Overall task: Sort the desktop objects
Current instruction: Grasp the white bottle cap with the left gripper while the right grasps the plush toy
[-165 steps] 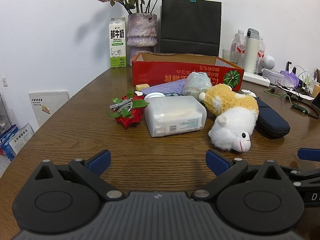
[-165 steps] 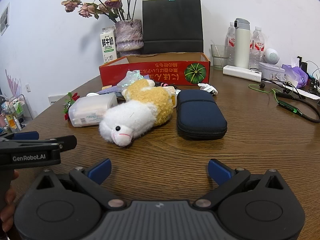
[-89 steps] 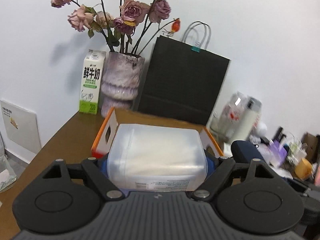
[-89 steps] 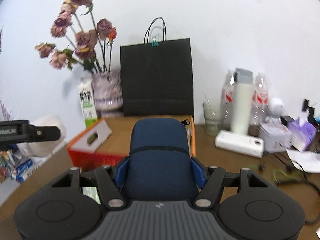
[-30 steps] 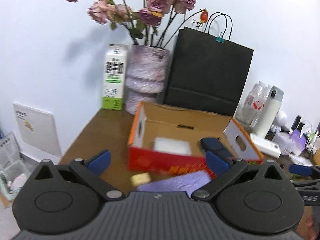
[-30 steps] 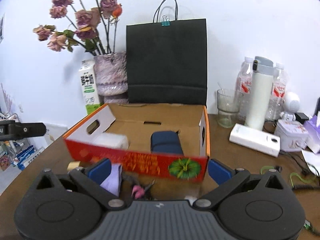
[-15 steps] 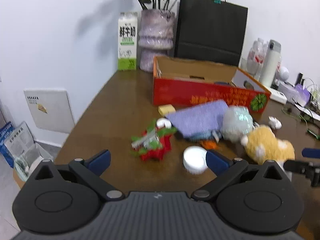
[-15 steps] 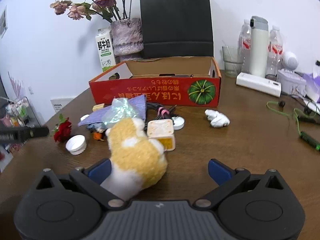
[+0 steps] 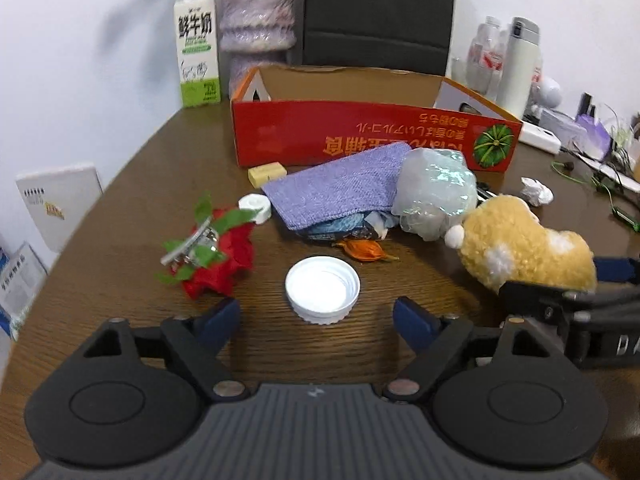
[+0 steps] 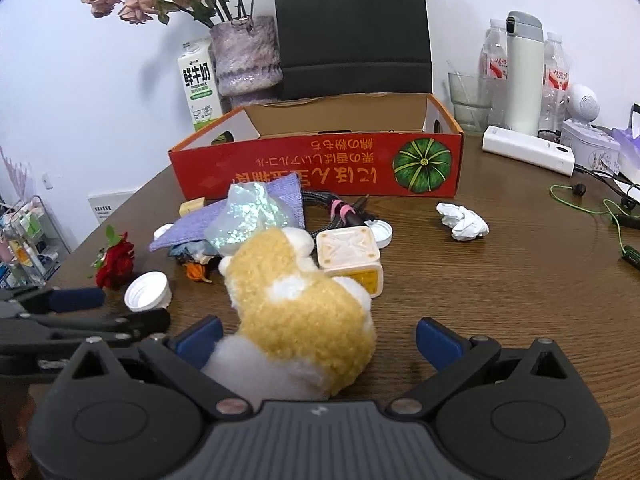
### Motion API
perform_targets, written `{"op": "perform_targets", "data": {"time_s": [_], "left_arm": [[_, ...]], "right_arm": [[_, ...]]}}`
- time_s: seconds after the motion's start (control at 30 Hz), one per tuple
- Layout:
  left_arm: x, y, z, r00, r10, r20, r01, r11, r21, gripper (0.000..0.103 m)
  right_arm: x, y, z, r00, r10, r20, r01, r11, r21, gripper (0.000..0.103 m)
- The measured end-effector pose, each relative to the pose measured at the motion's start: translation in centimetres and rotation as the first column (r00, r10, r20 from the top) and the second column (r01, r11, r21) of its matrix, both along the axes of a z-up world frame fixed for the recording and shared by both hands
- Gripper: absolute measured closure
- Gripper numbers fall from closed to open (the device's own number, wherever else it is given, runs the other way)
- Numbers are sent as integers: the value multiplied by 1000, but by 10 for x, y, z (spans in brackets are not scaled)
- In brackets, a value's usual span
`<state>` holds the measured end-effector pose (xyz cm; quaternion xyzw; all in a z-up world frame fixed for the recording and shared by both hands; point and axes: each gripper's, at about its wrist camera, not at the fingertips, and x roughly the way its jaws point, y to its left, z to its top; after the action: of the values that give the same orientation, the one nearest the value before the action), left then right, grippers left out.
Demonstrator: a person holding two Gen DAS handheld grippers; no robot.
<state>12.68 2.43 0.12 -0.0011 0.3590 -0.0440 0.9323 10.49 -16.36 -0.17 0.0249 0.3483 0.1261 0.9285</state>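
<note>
Left gripper (image 9: 316, 314): jaws wide apart, holding nothing — white cap (image 9: 322, 289) lies on the table (image 9: 120, 200) just ahead, between the fingers.
Right gripper (image 10: 318, 338): jaws spread, straddling the plush toy (image 10: 298, 304) — not clamped.
Red box (image 10: 320, 160): behind the clutter, open top.
Purple cloth (image 9: 340, 190): before the box.

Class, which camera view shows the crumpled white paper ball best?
The right wrist view: the crumpled white paper ball lies unobstructed on the table, folds sharp. The left wrist view shows it small and blurred near the right edge.
</note>
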Motion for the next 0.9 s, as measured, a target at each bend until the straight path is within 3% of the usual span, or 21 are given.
{"op": "perform_targets", "data": {"time_s": [0.1,0.17,0.2,0.27,0.3,0.4,0.63,0.9], "left_arm": [[3,-2,-2,999,37,22,-37,999,12,24],[4,-2,-2,998,47,31,-47,999,8,27],[4,-2,-3,998,45,36,-46,999,12,35],[1,-3,-1,998,34,48,-34,999,12,60],[0,-3,0,998,27,51,-27,1000,3,62],[-7,-3,1,998,6,55,-4,999,-33,62],[-23,-8,10,992,-15,124,18,999,-26,62],[-32,-8,41,980,-52,194,62,997,-50,62]], "right_arm": [[2,-3,-5,1000,18,-8,-18,999,35,8],[2,-5,-5,999,43,-9,-42,997,70,20],[0,-5,-5,999,54,-4,-53,996,76,25],[-3,-4,-4,998,56,9,-57,996,73,31],[-4,-5,-4,998,56,17,-57,995,79,34],[-11,-11,-1,998,50,43,-54,993,103,38],[-23,-25,6,995,19,99,-29,994,109,39],[-22,-53,26,989,-11,146,-6,993,118,39]]}}
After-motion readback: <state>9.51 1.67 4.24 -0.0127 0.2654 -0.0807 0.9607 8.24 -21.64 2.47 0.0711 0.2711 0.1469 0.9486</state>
